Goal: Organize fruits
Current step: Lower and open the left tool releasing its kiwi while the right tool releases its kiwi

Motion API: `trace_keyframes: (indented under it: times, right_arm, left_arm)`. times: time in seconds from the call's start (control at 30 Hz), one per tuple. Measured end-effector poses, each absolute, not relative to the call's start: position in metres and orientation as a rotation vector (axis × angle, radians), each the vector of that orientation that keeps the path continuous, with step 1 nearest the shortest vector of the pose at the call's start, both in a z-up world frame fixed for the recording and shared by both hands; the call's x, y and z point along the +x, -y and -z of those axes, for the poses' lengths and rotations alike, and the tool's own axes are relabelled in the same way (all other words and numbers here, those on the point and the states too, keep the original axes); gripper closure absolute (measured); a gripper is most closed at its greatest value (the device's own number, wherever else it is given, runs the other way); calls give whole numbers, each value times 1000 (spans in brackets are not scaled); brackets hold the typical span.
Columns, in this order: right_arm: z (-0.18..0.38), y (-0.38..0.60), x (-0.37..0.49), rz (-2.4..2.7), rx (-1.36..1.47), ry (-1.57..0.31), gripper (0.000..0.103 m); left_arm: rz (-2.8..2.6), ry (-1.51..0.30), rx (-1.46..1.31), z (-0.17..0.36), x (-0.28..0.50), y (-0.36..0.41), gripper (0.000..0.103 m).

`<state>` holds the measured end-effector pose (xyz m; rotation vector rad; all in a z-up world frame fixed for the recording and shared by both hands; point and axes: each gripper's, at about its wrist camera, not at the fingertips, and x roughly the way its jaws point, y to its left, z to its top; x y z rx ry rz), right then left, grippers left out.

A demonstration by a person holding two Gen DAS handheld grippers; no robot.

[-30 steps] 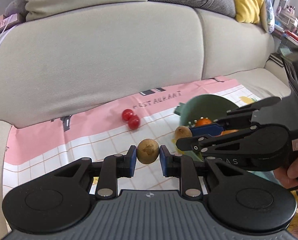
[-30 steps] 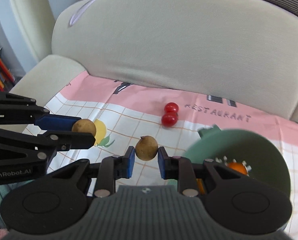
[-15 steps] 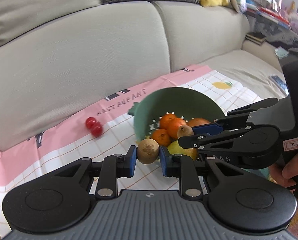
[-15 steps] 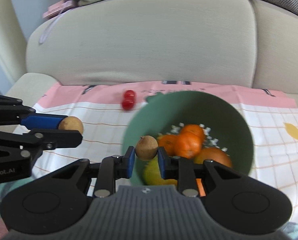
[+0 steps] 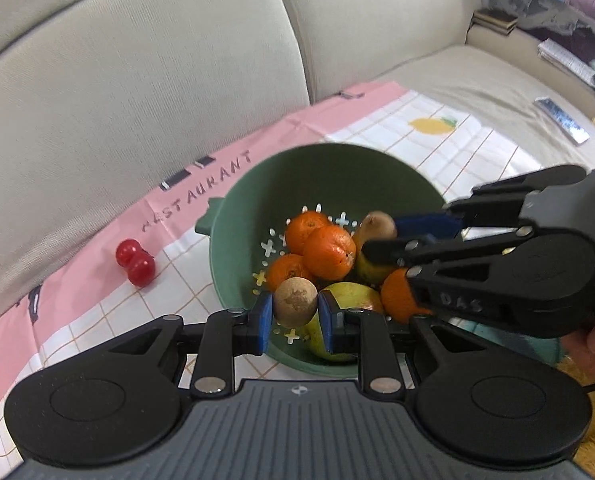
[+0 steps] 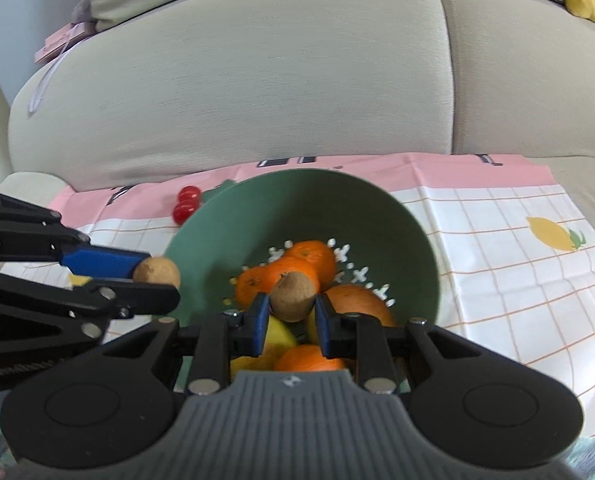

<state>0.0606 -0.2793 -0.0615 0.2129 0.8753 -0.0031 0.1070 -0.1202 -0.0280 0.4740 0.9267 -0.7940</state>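
A green colander bowl [image 5: 233,264] [image 6: 257,208] sits on a pink and white checked cloth and holds several oranges [image 5: 329,252] [image 6: 309,258] and a yellow-green fruit [image 5: 353,300]. My left gripper [image 5: 295,310] is shut on a small round brown fruit [image 5: 295,307] over the bowl's near rim. My right gripper [image 6: 291,300] is shut on another small brown fruit [image 6: 293,297] above the oranges; it enters the left wrist view from the right, that fruit [image 5: 379,224] at its tip. Two red cherry tomatoes [image 5: 135,263] [image 6: 185,204] lie on the cloth left of the bowl.
A beige sofa back [image 5: 137,80] rises right behind the cloth [image 6: 497,264]. A flat packet [image 5: 563,120] lies on the seat at the far right. A person sits far back at the upper right of the left wrist view.
Both grippers have moved with their brown fruits from beside the bowl to over it and tilted downward. The bowl's inside with the oranges has come into full view.
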Motion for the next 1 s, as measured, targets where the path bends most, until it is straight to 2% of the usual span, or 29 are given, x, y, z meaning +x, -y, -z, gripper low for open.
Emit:
trace_keyframes:
  times: [0.5, 1.0]
  right_arm:
    - [86, 294, 91, 75, 172, -873, 82]
    - [97, 286, 97, 89, 103, -888, 81]
  left_arm:
    - [740, -1018, 555, 60, 130, 143, 76]
    - [714, -1034, 566, 66, 131, 146, 76]
